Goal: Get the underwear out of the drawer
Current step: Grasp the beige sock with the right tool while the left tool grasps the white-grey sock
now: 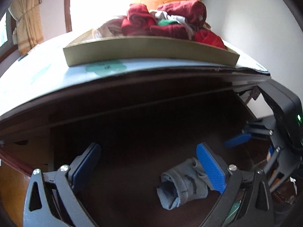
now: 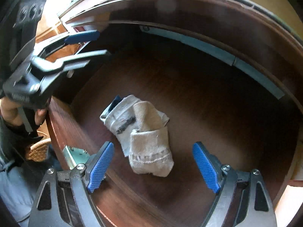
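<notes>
One rolled underwear (image 2: pixel 140 134) left in drawer (image 2: pixel 189 94), between the wide-open, empty right claw (image 2: pixel 153 166); left claw (image 1: pixel 149 168) open, empty too.

Rolled grey underwear (image 2: pixel 140 132) w/ dark print lies on its side on drawer (image 2: pixel 208 98) floor, near centre. Drawer's open, dark wood inside.
</notes>
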